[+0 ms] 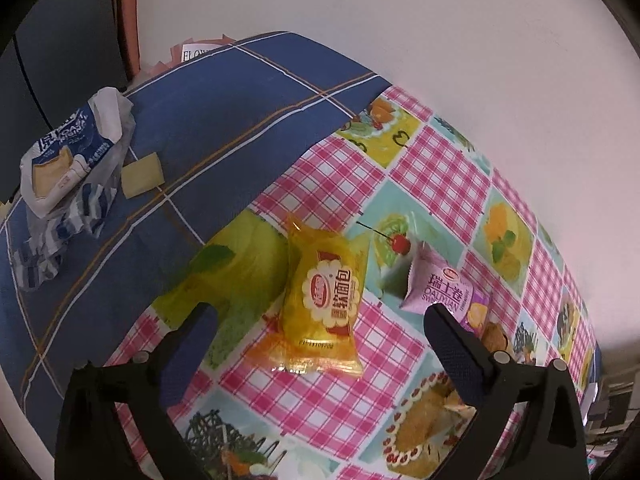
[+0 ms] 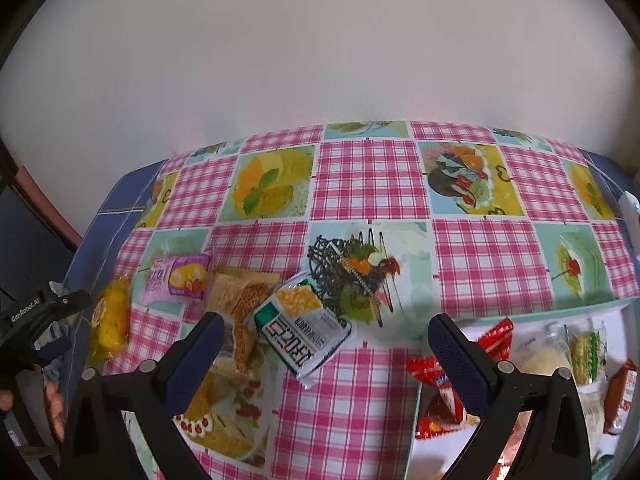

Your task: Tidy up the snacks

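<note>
Left gripper [image 1: 320,312] spread wide, nothing pinched, hovering tilted down over yellow bread packet [image 1: 324,300] lying flat on checked tablecloth [image 1: 320,420]; packet sits between the two fingers but untouched. Purple roll packet [image 1: 444,284] just beside right finger, apart from the yellow one. Over on blue cloth [image 1: 224,120]: opened blue-white wrapper [image 1: 60,160] and small yellow square [image 1: 142,174], well apart from the snacks. Right gripper [image 2: 320,328] also wide open and empty, aimed at green-white packet [image 2: 304,328] lying skewed on the cloth, touching or overlapping tan cracker packet [image 2: 244,296] to its left; cannot tell which lies on top. Same purple packet [image 2: 176,280] and yellow packet [image 2: 110,320] visible further left. White bin [image 2: 416,400] at lower right edge, already holding red packets [image 2: 496,332] and other snacks; likely the drop spot. Handling guess: yellow packet light, puffy, soft inside, film slick and crinkly; likely to squash or slide if squeezed hard. Best taken across the middle of the short width, fingers low to the cloth, gentle close; crimped end seam as fallback, though packet then dangles. Risk: nudging purple packet with the right finger on descent.
</note>
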Tool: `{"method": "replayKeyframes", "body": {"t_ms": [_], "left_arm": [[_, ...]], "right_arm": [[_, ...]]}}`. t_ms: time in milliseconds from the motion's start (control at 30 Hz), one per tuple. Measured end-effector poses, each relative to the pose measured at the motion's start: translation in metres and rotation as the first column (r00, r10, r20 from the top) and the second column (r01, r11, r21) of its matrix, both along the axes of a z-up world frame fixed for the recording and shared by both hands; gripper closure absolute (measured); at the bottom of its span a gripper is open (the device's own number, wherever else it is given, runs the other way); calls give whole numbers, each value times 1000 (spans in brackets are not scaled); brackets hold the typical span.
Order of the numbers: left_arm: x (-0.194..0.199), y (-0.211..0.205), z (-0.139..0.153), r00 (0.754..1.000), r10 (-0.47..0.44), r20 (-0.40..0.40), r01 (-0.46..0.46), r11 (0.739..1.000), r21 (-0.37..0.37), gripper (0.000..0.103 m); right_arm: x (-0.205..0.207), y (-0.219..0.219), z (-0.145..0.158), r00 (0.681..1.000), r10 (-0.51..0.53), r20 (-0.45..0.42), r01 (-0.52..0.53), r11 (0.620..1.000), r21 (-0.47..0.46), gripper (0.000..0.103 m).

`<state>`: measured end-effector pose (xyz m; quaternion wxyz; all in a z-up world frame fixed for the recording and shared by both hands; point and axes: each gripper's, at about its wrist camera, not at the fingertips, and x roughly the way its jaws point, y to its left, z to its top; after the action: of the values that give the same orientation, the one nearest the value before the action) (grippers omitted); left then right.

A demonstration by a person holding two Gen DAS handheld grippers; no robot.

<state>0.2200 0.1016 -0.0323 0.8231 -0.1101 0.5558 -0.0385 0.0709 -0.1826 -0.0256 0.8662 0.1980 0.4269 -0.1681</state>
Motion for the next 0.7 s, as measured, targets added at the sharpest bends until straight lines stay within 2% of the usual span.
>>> {"method": "replayKeyframes", "body": {"t_ms": [67,333,533,600,667,700], "left_arm": [[3,-2,-5,1000,-1,-6,1,1000,-2,0],[11,-16,-22,999,-25,-37,26,999,20,1],[16,-18,-30,999,-25,-43,26,999,24,1],[18,-19,-34,999,-22,-49,24,999,28,4],[18,-19,-37,998,-24,-56,25,999,30,14],[18,-20,-38,998,-26,-60,27,999,30,16]], "right_arm": [[5,-2,-4,1000,2,1,-2,1000,8,3],[27,6,-32,997,58,-43,-57,998,20,24],[35,13,-50,992,94,-80,-94,996,15,27],[37,16,-55,990,107,-96,-107,994,-2,27],[38,19,-57,987,114,-112,-117,993,-29,27],[39,20,-58,987,115,-116,-120,992,-37,27]]}}
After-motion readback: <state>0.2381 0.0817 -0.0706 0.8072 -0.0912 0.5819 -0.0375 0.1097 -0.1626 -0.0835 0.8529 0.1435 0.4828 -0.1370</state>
